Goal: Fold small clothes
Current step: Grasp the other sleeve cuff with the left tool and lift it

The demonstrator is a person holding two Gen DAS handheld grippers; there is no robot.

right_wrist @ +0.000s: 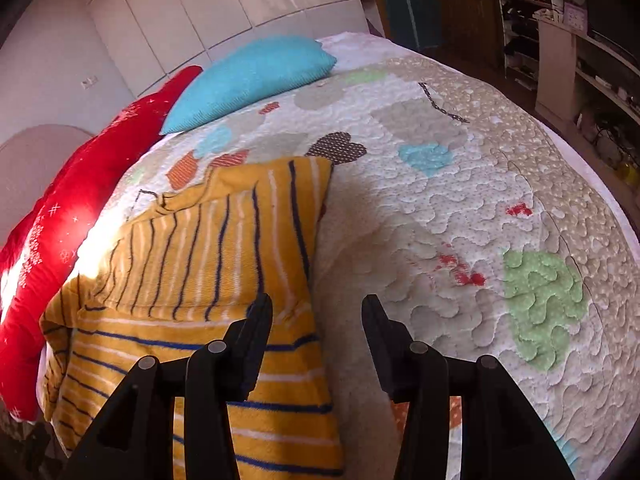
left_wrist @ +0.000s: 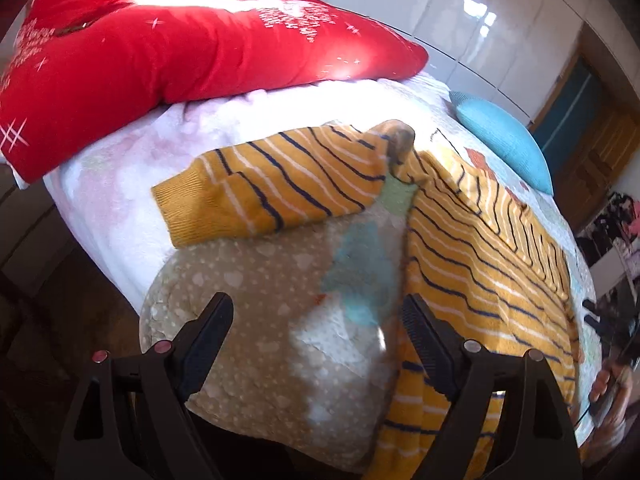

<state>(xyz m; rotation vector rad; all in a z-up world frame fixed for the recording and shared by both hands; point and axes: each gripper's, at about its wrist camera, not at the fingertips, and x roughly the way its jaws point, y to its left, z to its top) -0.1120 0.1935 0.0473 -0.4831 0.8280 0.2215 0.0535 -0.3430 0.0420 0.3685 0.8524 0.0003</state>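
A small yellow sweater with navy and white stripes [left_wrist: 480,248] lies on the quilted bed. One sleeve [left_wrist: 264,188] stretches out to the left with its ribbed cuff at the end. My left gripper [left_wrist: 316,320] is open and empty, over the quilt just left of the sweater's body. In the right wrist view the sweater [right_wrist: 192,280] lies at the lower left with part of it folded over. My right gripper [right_wrist: 316,312] is open and empty, its left finger over the sweater's right edge.
A patterned quilt [right_wrist: 460,208] covers the bed. A red pillow [left_wrist: 180,48] and a turquoise cushion [right_wrist: 256,76] lie at the head. White wardrobe doors [left_wrist: 460,12] stand behind. Shelves with clutter [right_wrist: 580,60] stand at the right. The bed's edge drops off at the lower left of the left wrist view.
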